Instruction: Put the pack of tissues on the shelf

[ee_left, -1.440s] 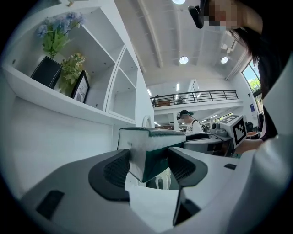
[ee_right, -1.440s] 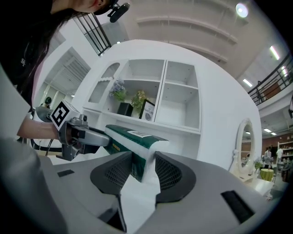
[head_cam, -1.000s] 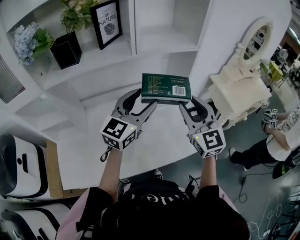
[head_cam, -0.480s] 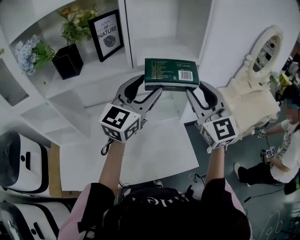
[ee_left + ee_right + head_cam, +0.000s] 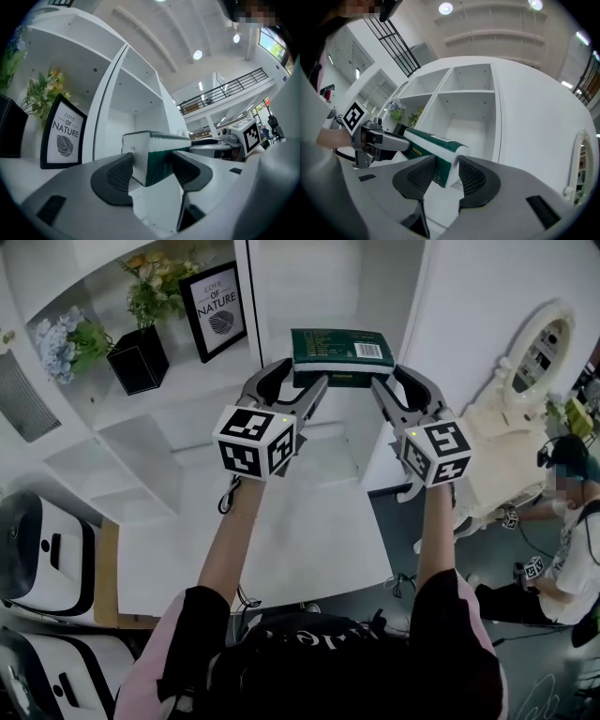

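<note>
The green pack of tissues (image 5: 341,351) is held level in front of the white shelf unit (image 5: 309,282), before the open compartment right of the upright divider. The left tool (image 5: 302,382) pinches the pack's left end and the right tool (image 5: 392,382) pinches its right end. The compartment on the left holds a framed "Love of Nature" print (image 5: 213,298), a black plant pot (image 5: 138,360) and blue flowers (image 5: 58,338). An ornate white mirror (image 5: 539,348) stands at the right. Whether the pack touches the shelf board cannot be told. White devices (image 5: 37,554) at the near left are cut off by the edge.
</note>
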Motion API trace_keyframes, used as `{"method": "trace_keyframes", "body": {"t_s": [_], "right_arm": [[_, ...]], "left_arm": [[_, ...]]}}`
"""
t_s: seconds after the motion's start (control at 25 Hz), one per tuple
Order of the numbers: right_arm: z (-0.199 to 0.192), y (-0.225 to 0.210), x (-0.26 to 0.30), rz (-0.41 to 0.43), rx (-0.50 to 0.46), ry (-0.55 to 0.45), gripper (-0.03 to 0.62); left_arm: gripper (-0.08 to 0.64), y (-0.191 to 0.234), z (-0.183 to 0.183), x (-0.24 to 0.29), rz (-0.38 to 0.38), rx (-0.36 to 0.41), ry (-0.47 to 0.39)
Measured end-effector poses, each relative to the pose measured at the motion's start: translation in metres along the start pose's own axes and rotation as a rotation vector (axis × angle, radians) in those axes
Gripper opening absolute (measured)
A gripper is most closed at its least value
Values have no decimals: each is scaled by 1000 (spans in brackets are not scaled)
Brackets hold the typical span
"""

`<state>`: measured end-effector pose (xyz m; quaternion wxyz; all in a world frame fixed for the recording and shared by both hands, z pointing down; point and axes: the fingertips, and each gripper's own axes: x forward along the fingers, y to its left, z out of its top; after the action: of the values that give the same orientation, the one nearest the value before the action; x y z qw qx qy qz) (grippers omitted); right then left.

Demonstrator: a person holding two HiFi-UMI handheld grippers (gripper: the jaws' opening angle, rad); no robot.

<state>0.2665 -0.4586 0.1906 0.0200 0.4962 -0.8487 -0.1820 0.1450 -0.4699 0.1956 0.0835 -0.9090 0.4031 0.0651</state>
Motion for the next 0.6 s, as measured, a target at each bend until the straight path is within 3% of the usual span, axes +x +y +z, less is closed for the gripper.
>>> {"method": "trace_keyframes", "body": {"t_s": [0.24,0.44,0.6], "right_arm": [[-9,-17,22,-23,11,10,176],[-3,-24,33,-12,85,-37,179],[0,-26,37,-15,74,-35,179]], "left_arm": [[272,8,-6,17,94,27,10],[261,19,-1,30,158,-14,11],[239,22,0,39,201,32,53]]}}
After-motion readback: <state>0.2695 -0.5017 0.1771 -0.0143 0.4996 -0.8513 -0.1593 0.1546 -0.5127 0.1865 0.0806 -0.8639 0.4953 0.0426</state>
